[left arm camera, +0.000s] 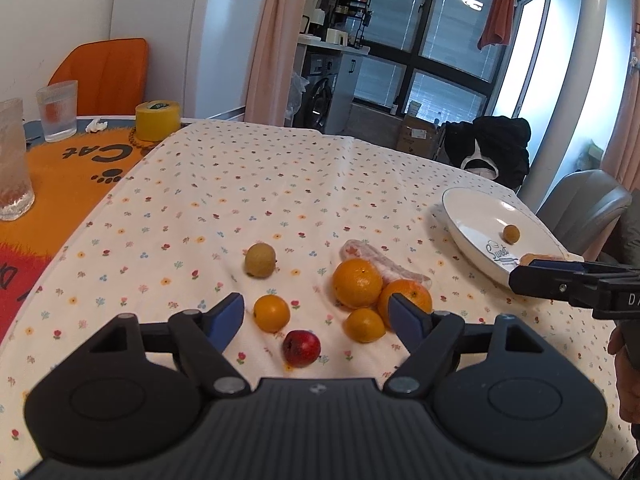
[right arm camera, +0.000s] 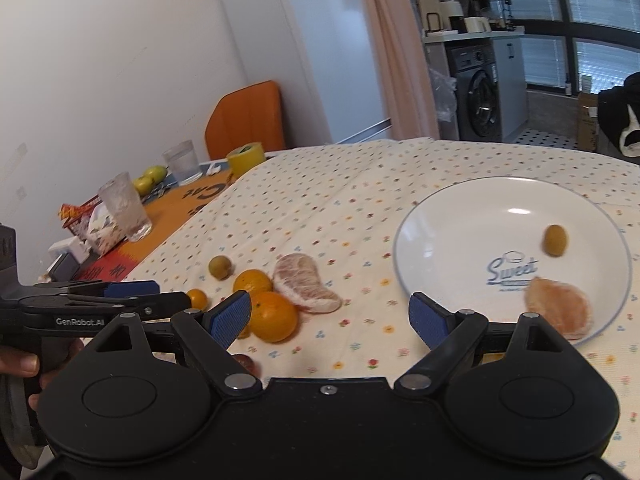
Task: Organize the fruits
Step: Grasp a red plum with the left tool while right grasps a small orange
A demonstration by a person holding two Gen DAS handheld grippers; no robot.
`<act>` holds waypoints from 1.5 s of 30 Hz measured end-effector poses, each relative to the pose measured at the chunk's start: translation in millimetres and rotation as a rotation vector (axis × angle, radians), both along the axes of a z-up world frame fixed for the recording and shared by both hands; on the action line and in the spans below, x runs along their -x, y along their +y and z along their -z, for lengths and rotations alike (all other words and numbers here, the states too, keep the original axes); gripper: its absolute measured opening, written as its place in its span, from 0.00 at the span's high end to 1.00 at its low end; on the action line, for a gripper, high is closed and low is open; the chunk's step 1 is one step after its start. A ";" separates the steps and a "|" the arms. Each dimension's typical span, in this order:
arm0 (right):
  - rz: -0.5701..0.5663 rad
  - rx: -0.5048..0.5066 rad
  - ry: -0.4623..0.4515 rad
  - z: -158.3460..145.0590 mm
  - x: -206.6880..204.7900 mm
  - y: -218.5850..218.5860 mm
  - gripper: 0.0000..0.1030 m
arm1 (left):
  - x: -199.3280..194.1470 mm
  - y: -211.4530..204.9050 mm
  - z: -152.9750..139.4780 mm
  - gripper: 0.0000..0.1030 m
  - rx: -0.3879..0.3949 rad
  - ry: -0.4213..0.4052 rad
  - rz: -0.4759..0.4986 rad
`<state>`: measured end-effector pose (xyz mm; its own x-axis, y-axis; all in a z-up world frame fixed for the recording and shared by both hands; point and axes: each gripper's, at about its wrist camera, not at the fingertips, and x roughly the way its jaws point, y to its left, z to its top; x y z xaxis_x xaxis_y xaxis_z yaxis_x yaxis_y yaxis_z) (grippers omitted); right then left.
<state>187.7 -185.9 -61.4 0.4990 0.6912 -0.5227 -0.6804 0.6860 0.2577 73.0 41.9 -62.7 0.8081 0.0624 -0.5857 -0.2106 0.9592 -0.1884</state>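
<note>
On the flowered tablecloth lie a red apple [left arm camera: 301, 348], two small oranges [left arm camera: 271, 313] [left arm camera: 365, 325], two bigger oranges [left arm camera: 357, 283] [left arm camera: 406, 300], a yellow-green fruit [left arm camera: 260, 260] and a peeled pomelo segment [left arm camera: 384, 264]. My left gripper [left arm camera: 316, 316] hangs open just above this group, empty. The white plate [right arm camera: 404, 240] holds a small olive-brown fruit [right arm camera: 555, 240] and a peeled citrus piece [right arm camera: 560, 312]. My right gripper [right arm camera: 330, 318] is open and empty, at the plate's near-left rim. The pomelo segment [right arm camera: 308, 280] and the oranges [right arm camera: 276, 316] lie to its left.
At the table's left end an orange mat [left arm camera: 60, 168] carries two ribbed glasses [left arm camera: 58, 110] [left arm camera: 12, 160] and a yellow tape roll [left arm camera: 157, 120]. An orange chair [left arm camera: 104, 76] stands behind it. A grey chair [left arm camera: 580, 204] is beyond the plate. A person's hand [right arm camera: 24, 364] holds the left gripper.
</note>
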 end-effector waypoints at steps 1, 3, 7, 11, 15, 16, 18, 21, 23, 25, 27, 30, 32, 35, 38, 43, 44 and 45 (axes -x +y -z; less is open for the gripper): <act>-0.007 0.002 0.001 0.8 0.5 2.3 0.17 | 0.4 1.0 1.4 0.26 0.003 0.000 -0.004; -0.020 0.005 0.005 2.5 1.2 6.9 0.17 | 0.6 2.9 4.2 0.29 0.015 0.004 -0.011; -0.052 0.016 0.016 6.3 2.8 15.2 0.18 | -0.6 4.9 10.8 0.37 0.025 0.017 -0.011; -0.079 0.030 0.027 10.1 3.1 23.2 0.20 | -3.2 5.7 17.1 0.47 0.042 0.032 -0.009; -0.097 0.045 0.041 15.4 2.3 31.0 0.26 | -6.5 3.8 22.4 0.58 0.044 0.044 0.011; -0.101 0.049 0.045 16.8 2.0 33.1 0.27 | -7.5 3.4 24.0 0.61 0.049 0.050 0.015; -0.107 0.056 0.054 19.4 0.6 36.7 0.30 | -9.4 3.0 27.3 0.69 0.054 0.060 0.023; -0.117 0.065 0.061 22.2 -1.4 41.6 0.34 | -9.5 2.7 28.9 0.79 0.052 0.063 0.030; -0.125 0.069 0.065 23.4 -2.8 44.5 0.35 | -8.7 4.8 27.7 0.80 0.063 0.058 0.031; -0.134 0.073 0.068 24.6 -4.3 48.2 0.37 | -7.3 5.8 25.4 0.80 0.055 0.048 0.029; -0.144 0.076 0.074 25.9 -5.7 52.5 0.40 | -5.8 7.2 23.1 0.80 0.050 0.041 0.026; -0.159 0.079 0.081 27.6 -7.4 58.8 0.43 | -3.3 10.6 20.4 0.80 0.052 0.031 0.021; -0.166 0.080 0.088 28.8 -8.7 62.5 0.47 | -2.3 13.0 18.7 0.80 0.053 0.027 0.018; -0.173 0.082 0.102 31.3 -10.8 66.7 0.55 | -0.6 15.1 16.2 0.80 0.049 0.018 0.016; -0.167 0.089 0.102 34.3 -11.9 68.8 0.63 | 0.5 16.7 14.7 0.80 0.052 0.009 0.015; -0.167 0.087 0.088 31.8 -8.4 63.9 0.64 | 0.3 14.7 13.2 0.80 0.050 0.006 0.021; -0.166 0.081 0.086 30.9 -8.1 61.7 0.64 | 0.1 13.9 12.3 0.80 0.048 0.004 0.023; -0.164 0.078 0.086 30.1 -8.4 59.6 0.64 | -0.3 12.7 10.9 0.80 0.046 0.001 0.025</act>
<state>196.1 -126.3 -91.6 0.3344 0.7155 -0.6134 -0.7626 0.5879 0.2700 73.3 54.6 -73.7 0.8084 0.0153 -0.5884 -0.1870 0.9545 -0.2321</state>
